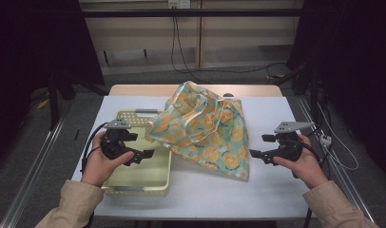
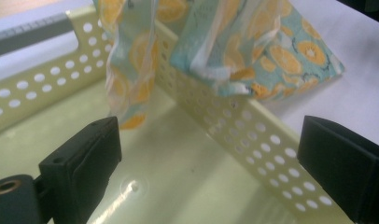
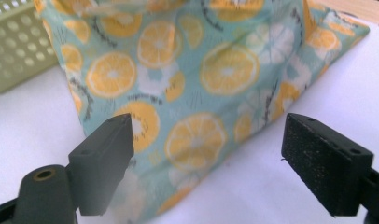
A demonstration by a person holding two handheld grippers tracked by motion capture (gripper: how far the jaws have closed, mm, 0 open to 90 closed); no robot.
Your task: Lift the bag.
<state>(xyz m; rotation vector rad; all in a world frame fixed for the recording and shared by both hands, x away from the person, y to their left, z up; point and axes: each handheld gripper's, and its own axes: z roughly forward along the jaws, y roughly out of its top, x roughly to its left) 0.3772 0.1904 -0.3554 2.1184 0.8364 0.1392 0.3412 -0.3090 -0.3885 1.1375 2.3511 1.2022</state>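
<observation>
At frame centre, the orange-print cloth (image 1: pixel 207 130) draped over the basket (image 1: pixel 134 183) rim; left gripper (image 1: pixel 139 154) and right gripper (image 1: pixel 258 155) both gaped empty.

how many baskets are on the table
1. A pale yellow-green perforated basket sits on the left of the white table, under the left gripper, with the orange-print cloth draped over its right wall. The cloth might hide something.

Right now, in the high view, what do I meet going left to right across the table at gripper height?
Left gripper over the green basket → orange-print cloth bag, one edge draped over the basket's rim → right gripper, jaws open.
</observation>
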